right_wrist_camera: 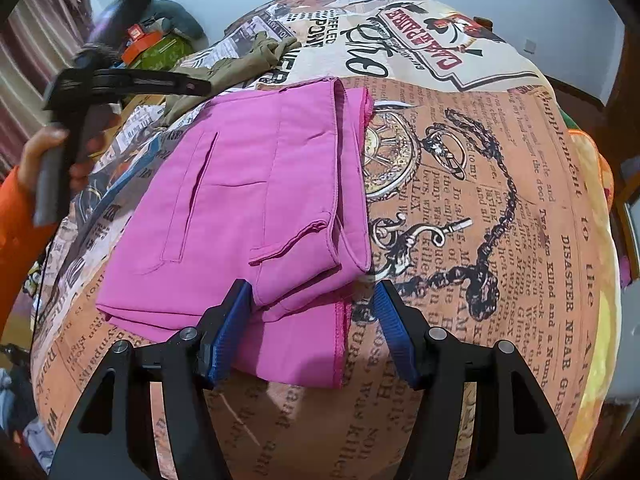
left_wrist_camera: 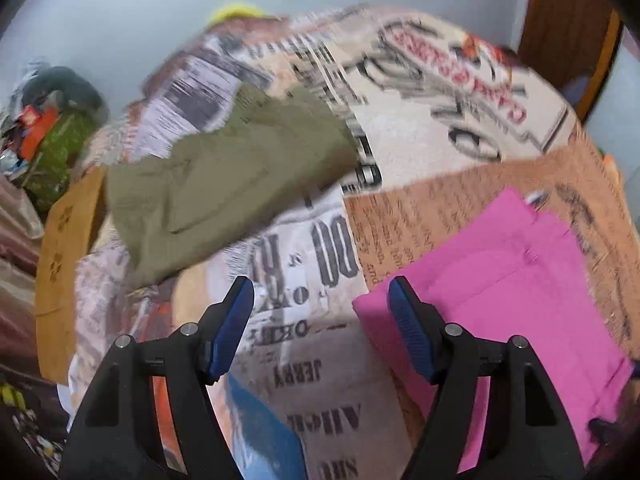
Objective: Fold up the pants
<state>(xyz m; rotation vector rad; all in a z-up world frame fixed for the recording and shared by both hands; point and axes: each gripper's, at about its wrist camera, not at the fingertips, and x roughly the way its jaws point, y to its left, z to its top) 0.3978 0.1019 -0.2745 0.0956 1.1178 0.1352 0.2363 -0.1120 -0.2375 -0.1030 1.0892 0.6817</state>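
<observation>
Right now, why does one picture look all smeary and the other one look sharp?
In the left wrist view the printed bedspread and olive garment are streaked with motion blur, though the left tool stays crisp. In the right wrist view the pink pants and newsprint are sharp; only the hand at the left edge is blurred. Both fisheye views bulge.

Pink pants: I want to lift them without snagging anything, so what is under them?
The pink pants lie folded on a bed cover printed like old newspaper. Its print shows all around them. Anything between pants and cover is hidden by the cloth.
</observation>
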